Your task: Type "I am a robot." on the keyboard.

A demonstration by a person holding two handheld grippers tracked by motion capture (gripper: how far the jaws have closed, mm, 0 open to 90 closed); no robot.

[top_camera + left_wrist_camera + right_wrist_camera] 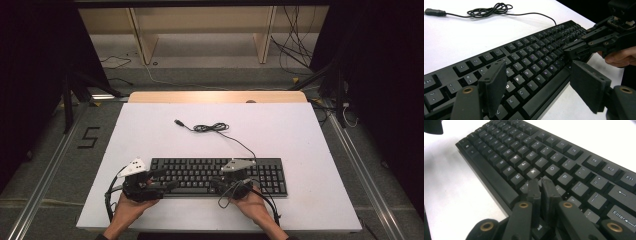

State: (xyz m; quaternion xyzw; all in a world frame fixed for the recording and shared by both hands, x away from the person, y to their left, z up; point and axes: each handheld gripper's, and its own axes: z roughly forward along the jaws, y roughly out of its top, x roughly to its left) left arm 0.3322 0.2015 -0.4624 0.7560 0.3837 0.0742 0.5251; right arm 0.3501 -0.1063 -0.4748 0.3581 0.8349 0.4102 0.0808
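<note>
A black keyboard (pixel 215 175) lies near the front edge of the white tabletop (pixel 300 135). Its cable (pixel 210 128) coils behind it and ends in a loose USB plug (pixel 178 122). My left gripper (pixel 167 179) hovers over the keyboard's left end. In the left gripper view its jaws stand wide open (pixel 539 75) above the letter keys (pixel 531 57), with nothing between them. My right gripper (pixel 216 182) sits over the keyboard's middle. Its jaws are shut together (pixel 541 181), empty, tips just over the keys (pixel 554 152) below K and L. The left gripper view also shows the right gripper (pixel 570 50).
A wooden table edge (pixel 217 96) shows beyond the white top. Behind stand a wooden shelf frame (pixel 145 40) and loose floor cables (pixel 295 45). Metal rails (pixel 45 175) run along both sides. The coiled cable (pixel 491 10) and plug (pixel 434 12) lie on bare white surface.
</note>
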